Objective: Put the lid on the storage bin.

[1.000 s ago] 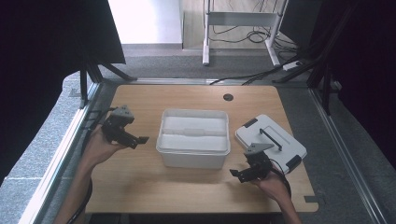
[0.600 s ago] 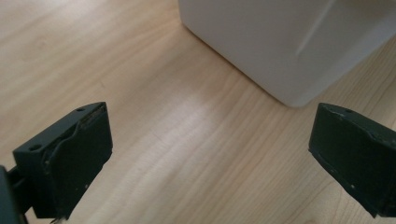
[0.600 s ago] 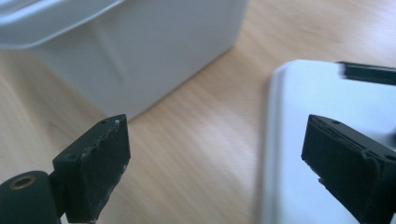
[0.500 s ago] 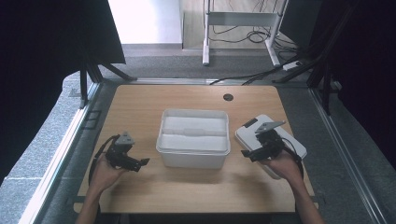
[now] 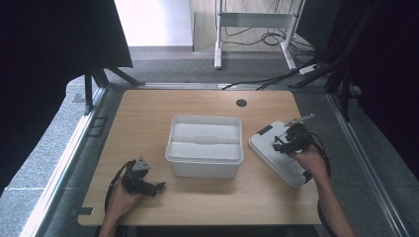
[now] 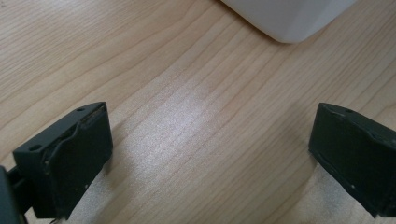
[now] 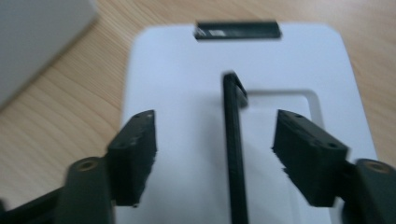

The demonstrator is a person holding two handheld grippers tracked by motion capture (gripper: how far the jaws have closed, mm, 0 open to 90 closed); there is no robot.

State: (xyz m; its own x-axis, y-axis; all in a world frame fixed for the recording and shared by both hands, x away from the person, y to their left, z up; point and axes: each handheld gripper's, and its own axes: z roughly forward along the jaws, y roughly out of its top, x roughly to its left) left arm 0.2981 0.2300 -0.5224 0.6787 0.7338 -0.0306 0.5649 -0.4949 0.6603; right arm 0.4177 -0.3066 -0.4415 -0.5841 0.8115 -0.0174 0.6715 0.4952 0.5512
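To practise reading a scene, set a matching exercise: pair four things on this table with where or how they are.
Things:
1. box
2. lid
3. left claw
4. handle

Places or states:
A. between the right claw's open jaws
B. mid-table, open on top
C. low over bare wood, open
D. flat, right of the box

Pairs: 1-B, 2-D, 3-C, 4-A

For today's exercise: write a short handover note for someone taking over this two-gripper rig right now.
Right gripper: jaws have just been closing, astride the raised black handle of the flat white plastic lid, pads not yet on it.
Left gripper: open, low over the bare wooden table.
Open white rectangular plastic box: mid-table, lid lying to its right.
Done: handle lined up.
Left: probably grip the handle and lift the lid onto the box.
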